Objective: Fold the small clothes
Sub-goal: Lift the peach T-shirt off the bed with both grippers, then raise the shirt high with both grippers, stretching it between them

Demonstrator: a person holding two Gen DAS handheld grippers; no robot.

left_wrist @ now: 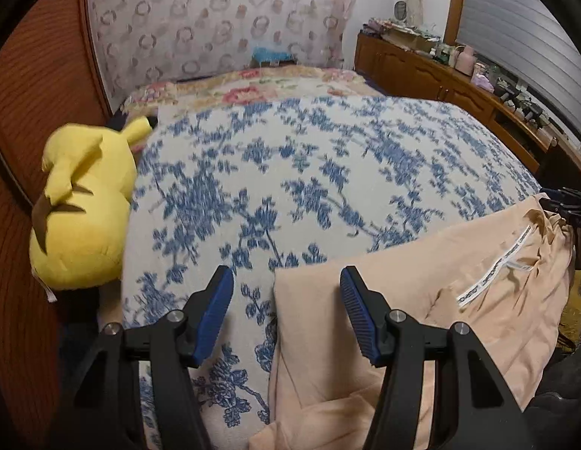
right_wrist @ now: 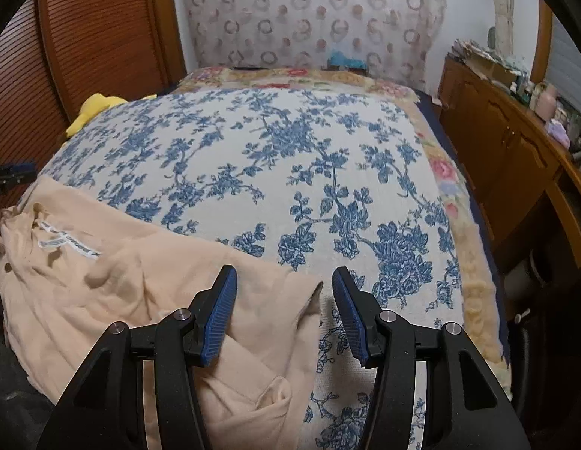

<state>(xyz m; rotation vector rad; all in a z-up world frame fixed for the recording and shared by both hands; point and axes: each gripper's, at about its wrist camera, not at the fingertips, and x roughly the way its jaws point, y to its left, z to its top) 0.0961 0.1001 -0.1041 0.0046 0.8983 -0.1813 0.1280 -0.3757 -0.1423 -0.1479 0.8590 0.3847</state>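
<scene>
A peach garment [left_wrist: 421, 300] with a white neck label [left_wrist: 493, 270] lies on the near edge of the blue-floral bedspread [left_wrist: 290, 172]. My left gripper [left_wrist: 286, 292] is open and empty, its jaws straddling the garment's left edge. In the right wrist view the garment [right_wrist: 121, 285] lies at lower left, wrinkled, label [right_wrist: 69, 243] facing up. My right gripper [right_wrist: 284, 292] is open and empty above the garment's right corner. The other gripper shows at the far edge of each view.
A yellow plush toy [left_wrist: 84, 202] lies at the bed's left side by a wooden slatted panel [left_wrist: 35, 75]. A floral-covered headboard [right_wrist: 313, 11] stands at the back. A wooden sideboard [right_wrist: 508, 138] with clutter runs along the right.
</scene>
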